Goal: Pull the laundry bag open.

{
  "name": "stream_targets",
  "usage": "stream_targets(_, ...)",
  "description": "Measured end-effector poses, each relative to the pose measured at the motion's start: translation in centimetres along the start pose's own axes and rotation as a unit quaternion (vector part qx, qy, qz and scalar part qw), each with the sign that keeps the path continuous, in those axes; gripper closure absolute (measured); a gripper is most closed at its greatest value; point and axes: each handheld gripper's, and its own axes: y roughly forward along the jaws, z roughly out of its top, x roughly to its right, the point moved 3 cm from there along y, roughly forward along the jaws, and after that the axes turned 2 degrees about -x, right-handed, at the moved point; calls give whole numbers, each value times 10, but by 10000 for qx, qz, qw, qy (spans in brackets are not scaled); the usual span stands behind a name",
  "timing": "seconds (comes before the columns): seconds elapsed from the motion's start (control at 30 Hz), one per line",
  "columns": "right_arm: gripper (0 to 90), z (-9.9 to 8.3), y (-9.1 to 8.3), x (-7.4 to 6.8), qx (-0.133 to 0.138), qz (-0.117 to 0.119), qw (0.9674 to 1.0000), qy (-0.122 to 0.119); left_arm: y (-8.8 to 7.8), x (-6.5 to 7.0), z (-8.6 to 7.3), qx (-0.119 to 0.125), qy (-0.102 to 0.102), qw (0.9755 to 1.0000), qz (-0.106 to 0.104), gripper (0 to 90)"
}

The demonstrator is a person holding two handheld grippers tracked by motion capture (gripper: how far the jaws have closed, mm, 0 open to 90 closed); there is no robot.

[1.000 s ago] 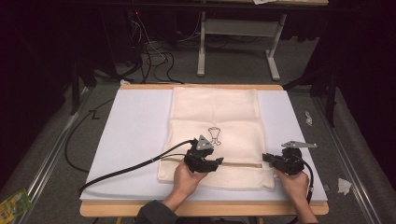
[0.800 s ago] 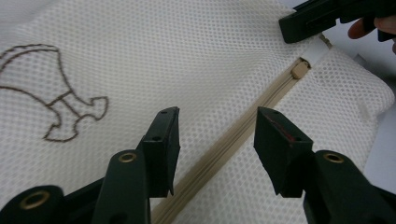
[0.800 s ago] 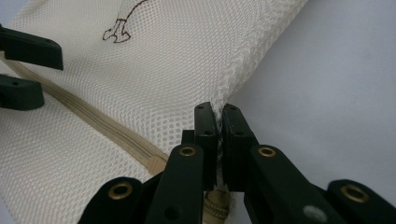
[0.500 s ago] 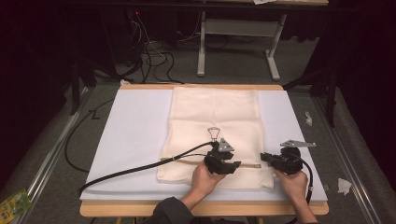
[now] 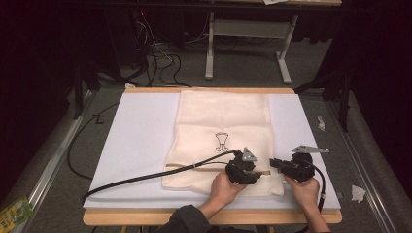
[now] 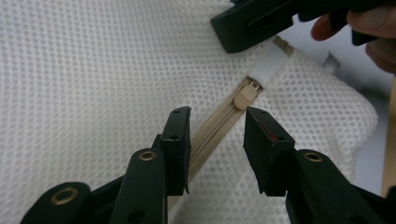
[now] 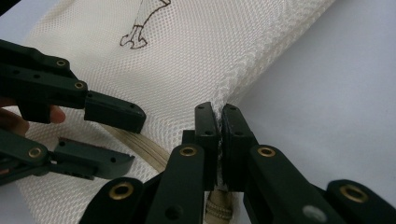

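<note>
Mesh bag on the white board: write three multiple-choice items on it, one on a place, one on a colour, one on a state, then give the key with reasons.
1. Where does the zipper run on the mesh bag?
A. Across the end nearest the person
B. Along the far edge
C. Down the middle lengthwise

2. What colour is the mesh bag?
A. Blue
B. Cream
C. Black

3. How does the right tool stand?
A. Wide open above the bag
B. Shut on the bag's edge
C. Lying on the floor

Key: 1 A, the tan strip crosses the bag by the two hands in the high view. 2 B, the netting looks cream against the white board. 3 B, the right gripper view shows its jaws pressed together with fabric pinched between them, while the left tool has been closing astride the zipper, pads not yet on it.
</note>
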Motion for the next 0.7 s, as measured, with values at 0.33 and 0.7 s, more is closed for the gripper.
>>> stream_targets(0.33, 880, 5, -1, -5, 55, 56, 9999, -87, 11, 8, 5, 4, -50, 9998, -216, 617)
stream_targets(0.7, 880, 8, 0, -8, 66, 61, 9999, -145, 18, 9, 7, 58, -195, 9986, -496, 688)
